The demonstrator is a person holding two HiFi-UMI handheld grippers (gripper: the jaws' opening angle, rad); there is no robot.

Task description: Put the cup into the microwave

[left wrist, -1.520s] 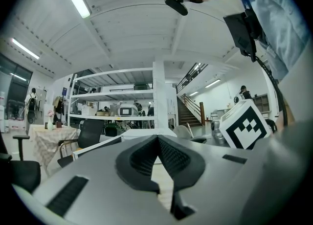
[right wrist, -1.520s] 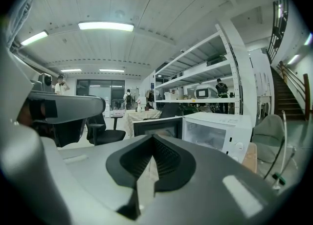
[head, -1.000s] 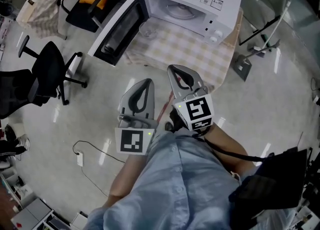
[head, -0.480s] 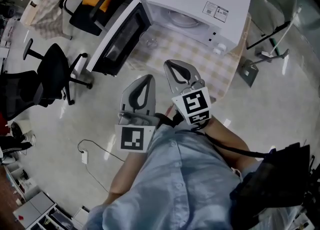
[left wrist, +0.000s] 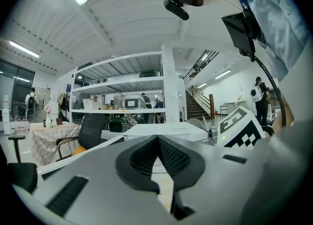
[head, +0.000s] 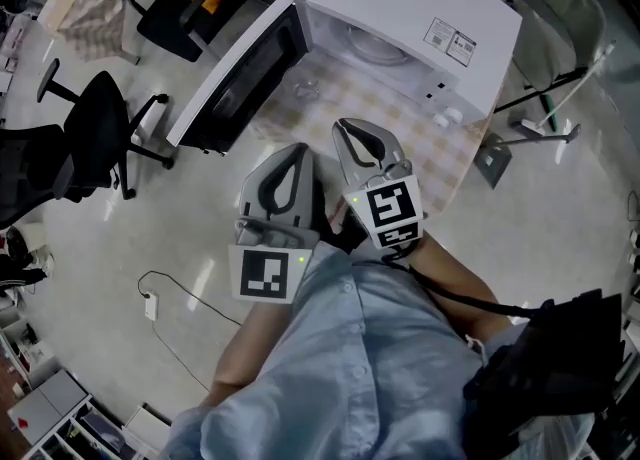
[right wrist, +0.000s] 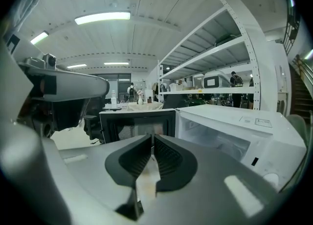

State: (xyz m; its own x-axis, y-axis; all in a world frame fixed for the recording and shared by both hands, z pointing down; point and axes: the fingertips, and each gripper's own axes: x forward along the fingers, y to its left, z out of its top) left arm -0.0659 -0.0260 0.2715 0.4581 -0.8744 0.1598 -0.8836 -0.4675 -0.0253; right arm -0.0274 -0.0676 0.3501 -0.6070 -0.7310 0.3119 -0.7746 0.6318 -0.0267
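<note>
Both hand-held grippers now sit closer to the microwave than a second ago. In the head view the oven and its checked table have grown and slid toward the person, and the tip of the right hand-held gripper now reaches over the near edge of the cloth. The left hand-held gripper trails just beside it, short of the table.

Neither has changed its grip. The left hand-held gripper's jaws are pressed together with nothing between them, and so are the right's.

The cup, a small clear glass, has not moved on the cloth. It stands on the table in front of the oven's mouth, near the foot of the open door, outside the cavity and apart from both grippers. The door is swung wide and the turntable is bare, so the way in is clear.

This looks like the approach only, with the task itself hardly begun. Whichever gripper takes the cup must first part its jaws before it arrives. The glass is thin and see-through, so it could be knocked over by closed tips pushed into it.
</note>
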